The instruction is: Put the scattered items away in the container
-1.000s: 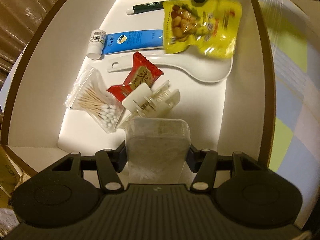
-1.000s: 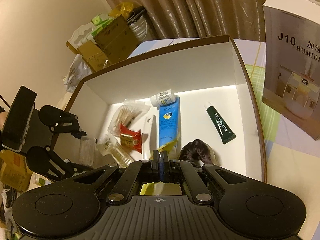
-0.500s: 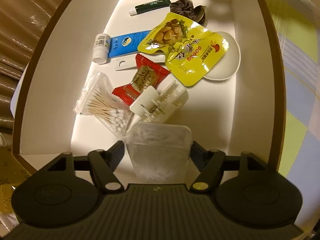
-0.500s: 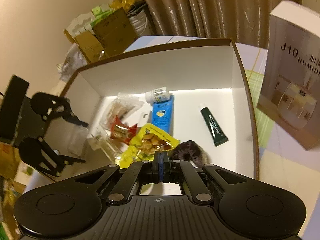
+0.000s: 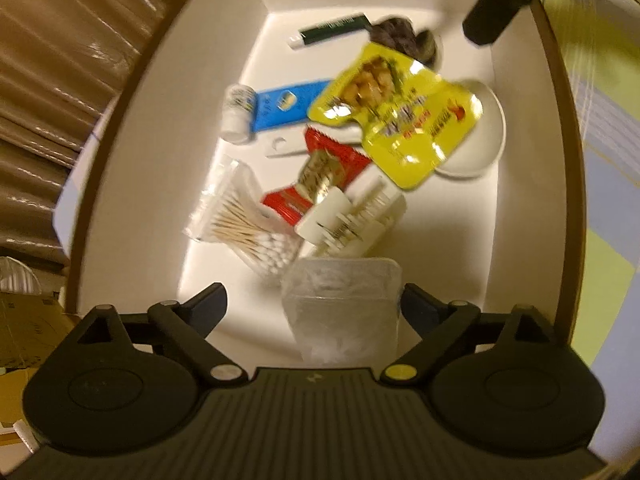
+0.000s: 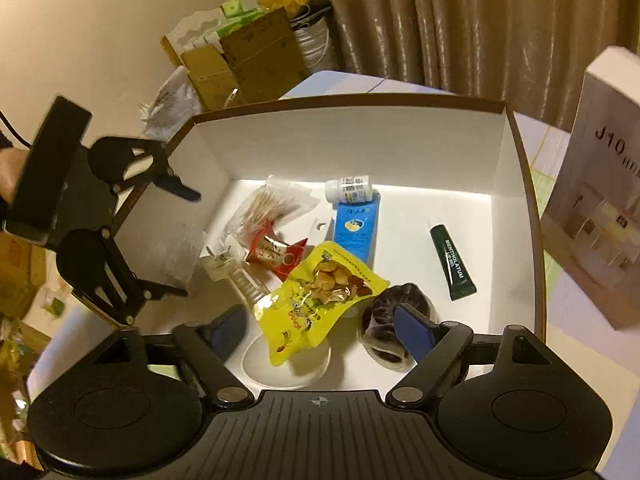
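Judging by how things lie, the tidying looks nearly finished: no loose item shows outside the white box (image 6: pixel 360 148).

In the right wrist view the right gripper (image 6: pixel 320 330) hangs at six o'clock with jaws opening wide and nothing between them; the yellow snack pouch (image 6: pixel 320 296) lies free just beyond, over the white spoon (image 6: pixel 280 372).

In the left wrist view the left gripper (image 5: pixel 312 308) is opening too, its pads clear of the translucent packet (image 5: pixel 344 304) between them. Farther, toward twelve o'clock, lie the cotton swabs (image 5: pixel 244 220), red sachet (image 5: pixel 320 176), blue tube (image 5: pixel 280 104) and green tube (image 5: pixel 332 28).
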### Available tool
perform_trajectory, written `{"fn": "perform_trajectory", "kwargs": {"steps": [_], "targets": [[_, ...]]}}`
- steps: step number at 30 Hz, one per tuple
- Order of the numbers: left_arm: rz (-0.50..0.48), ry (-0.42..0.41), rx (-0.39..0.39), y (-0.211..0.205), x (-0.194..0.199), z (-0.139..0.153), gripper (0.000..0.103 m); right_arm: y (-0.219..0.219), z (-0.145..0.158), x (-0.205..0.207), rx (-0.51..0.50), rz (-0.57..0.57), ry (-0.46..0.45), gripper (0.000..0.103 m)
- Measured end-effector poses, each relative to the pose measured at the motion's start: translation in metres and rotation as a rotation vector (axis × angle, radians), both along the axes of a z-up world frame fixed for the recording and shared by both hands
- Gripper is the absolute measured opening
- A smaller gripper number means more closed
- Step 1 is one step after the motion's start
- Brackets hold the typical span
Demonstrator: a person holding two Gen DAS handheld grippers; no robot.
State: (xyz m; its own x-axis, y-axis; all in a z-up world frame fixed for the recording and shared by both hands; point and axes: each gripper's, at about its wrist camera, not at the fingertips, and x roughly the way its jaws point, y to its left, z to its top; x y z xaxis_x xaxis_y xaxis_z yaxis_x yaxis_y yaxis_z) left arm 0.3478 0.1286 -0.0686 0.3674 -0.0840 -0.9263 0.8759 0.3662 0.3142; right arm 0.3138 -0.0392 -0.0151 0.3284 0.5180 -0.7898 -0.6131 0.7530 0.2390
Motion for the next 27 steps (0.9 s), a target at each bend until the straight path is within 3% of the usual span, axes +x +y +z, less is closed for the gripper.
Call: {"fn": "perform_trajectory", "kwargs": {"steps": [6,8,20,27], "targets": [[0.03,-0.025,-0.052,0.004,-0.001,0.022,0.094,-0.003,0.004,-0.001,0.009,-0.013,0.008,0.085],[0.043,-0.026,-0.074,0.006,-0.002,0.028,0.094,-0.005,0.007,-0.003,-0.002,-0.011,0.002,0.103],[0.285,-0.059,-0.198,0.01,-0.013,0.055,0.1,-0.003,0.013,-0.024,-0.077,-0.017,-0.032,0.103],[0.419,-0.074,-0.251,0.006,-0.031,0.071,0.1,-0.011,0.019,-0.034,-0.068,-0.053,-0.032,0.103]]}}
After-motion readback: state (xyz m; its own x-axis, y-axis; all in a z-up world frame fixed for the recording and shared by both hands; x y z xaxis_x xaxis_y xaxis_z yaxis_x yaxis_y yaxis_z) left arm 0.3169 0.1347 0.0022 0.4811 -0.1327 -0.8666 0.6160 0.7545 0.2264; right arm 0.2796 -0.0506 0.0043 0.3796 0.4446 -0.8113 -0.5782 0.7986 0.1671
